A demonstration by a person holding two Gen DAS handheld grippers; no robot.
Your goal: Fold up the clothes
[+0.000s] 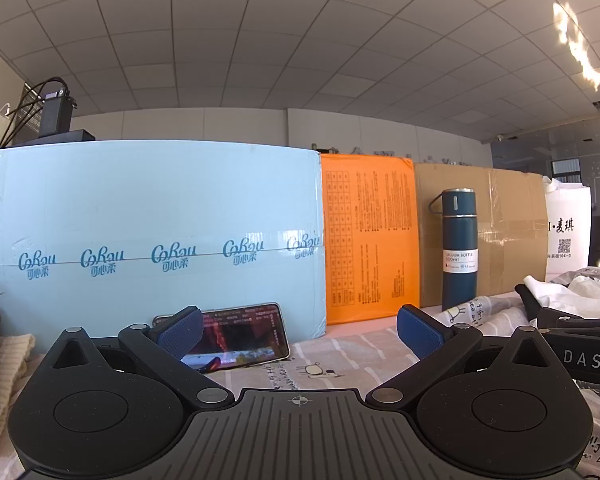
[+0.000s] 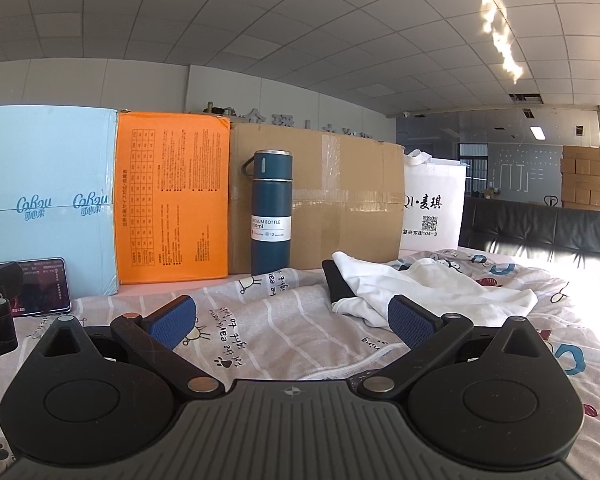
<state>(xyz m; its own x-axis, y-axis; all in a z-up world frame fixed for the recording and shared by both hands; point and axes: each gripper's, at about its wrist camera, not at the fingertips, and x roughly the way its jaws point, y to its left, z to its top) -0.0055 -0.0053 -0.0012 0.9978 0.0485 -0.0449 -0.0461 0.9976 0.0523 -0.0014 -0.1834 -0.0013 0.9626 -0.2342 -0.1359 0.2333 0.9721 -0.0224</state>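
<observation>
Printed bedsheet (image 2: 284,320) is spread under both grippers. White shirt (image 2: 428,292) is seen crumpled ahead of right gripper (image 2: 292,320); left gripper (image 1: 300,330) faces phone (image 1: 240,340). Both fingers are held wide, empty. Risk: sheet could be pinched with shirt.

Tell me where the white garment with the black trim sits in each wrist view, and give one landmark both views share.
Left wrist view: the white garment lies crumpled at the far right edge, on the printed bedsheet, beyond the right tongs' black body.
Right wrist view: the garment lies right of centre on the bedsheet, just ahead of the open right tongs.
Shared landmark: the upright blue vacuum bottle before the cardboard box.
</observation>
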